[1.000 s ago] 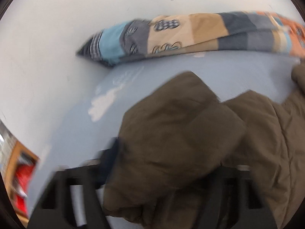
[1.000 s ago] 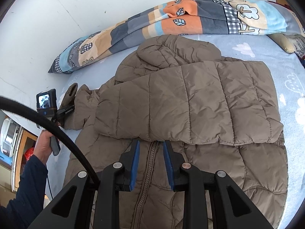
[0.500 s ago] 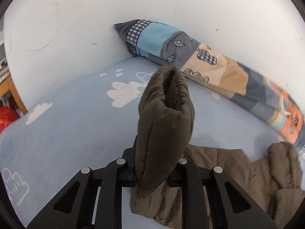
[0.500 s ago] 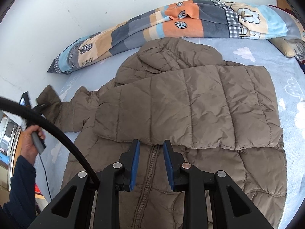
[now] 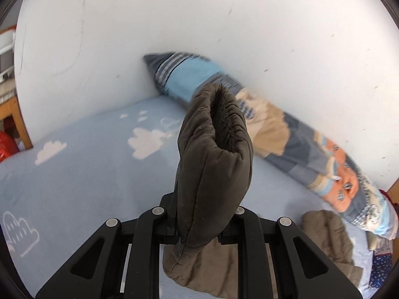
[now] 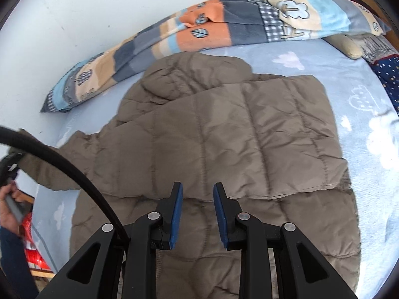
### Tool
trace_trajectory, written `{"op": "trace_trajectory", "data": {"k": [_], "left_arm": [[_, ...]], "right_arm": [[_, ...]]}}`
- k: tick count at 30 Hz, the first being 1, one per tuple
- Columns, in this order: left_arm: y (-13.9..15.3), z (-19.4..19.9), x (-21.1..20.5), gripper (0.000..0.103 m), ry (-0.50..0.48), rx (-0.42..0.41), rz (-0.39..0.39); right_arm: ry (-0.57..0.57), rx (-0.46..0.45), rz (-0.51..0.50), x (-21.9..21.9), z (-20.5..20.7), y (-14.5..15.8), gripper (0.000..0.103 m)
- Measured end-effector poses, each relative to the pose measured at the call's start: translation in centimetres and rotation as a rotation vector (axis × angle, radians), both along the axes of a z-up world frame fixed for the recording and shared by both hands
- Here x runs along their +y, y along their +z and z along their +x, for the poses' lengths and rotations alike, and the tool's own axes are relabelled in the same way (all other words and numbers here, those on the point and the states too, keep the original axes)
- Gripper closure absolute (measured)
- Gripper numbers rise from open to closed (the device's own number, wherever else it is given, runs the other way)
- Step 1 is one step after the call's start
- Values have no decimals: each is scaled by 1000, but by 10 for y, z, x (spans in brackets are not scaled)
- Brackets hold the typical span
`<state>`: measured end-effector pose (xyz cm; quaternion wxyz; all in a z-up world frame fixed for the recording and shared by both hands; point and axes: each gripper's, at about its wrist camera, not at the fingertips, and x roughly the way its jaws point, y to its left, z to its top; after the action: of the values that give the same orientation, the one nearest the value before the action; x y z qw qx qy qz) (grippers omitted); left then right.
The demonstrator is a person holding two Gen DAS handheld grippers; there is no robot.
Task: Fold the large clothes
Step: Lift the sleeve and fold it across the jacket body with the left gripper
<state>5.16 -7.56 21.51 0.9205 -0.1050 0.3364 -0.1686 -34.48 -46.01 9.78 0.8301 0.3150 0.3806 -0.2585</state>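
Note:
A brown puffer jacket (image 6: pixel 224 134) lies spread on the blue bed sheet (image 6: pixel 369 114), one sleeve folded across its chest. My left gripper (image 5: pixel 202 214) is shut on the cuff end of the other sleeve (image 5: pixel 214 154) and holds it up above the bed; the sleeve (image 6: pixel 49 172) stretches out to the left in the right wrist view. My right gripper (image 6: pixel 197 194) is open and empty, hovering over the jacket's front near the folded sleeve's lower edge.
A patchwork quilt roll (image 6: pixel 199 30) lies along the white wall (image 5: pixel 174 25) behind the jacket. A dark star-print cloth (image 6: pixel 386 74) sits at the right. A wooden frame (image 5: pixel 22 124) and a red bag (image 5: pixel 7 144) are beyond the bed's left edge.
My left gripper has pulled the sleeve cuff outward to the left and raised it, straightening the sleeve. My right gripper has moved slightly closer over the jacket, still open.

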Motion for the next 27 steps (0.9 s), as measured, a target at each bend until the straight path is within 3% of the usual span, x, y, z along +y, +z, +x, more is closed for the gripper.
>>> {"op": "trace_trajectory", "data": {"k": [5,8,11,16,21,25,27], "left_arm": [[51,-23,-16,84,-58,-51,-45],[77,-36,-22,84,-87,-70,-80],[93,-39,-23,84,-100,-79,-78],[99,-33,-15,84,-105,-84,-70],[95,-32,-15,84,-134,-83,-73],[92,-32,-16,84,-155,-91,-76],[92,-32,-20,84,-180,-78,-92]], "right_arm": [[0,7,11,-9,4,-8,75],[73,3,19,0,32,-16,75],[219,-29,-59,32,79,-9,75],[399,-78,-58,80,162,-7,75],[446,-22,-20,105,237,-28,75],[471,-6,-55,124,272,-36,75],[486,80,-97,136,290,-50,76]]}}
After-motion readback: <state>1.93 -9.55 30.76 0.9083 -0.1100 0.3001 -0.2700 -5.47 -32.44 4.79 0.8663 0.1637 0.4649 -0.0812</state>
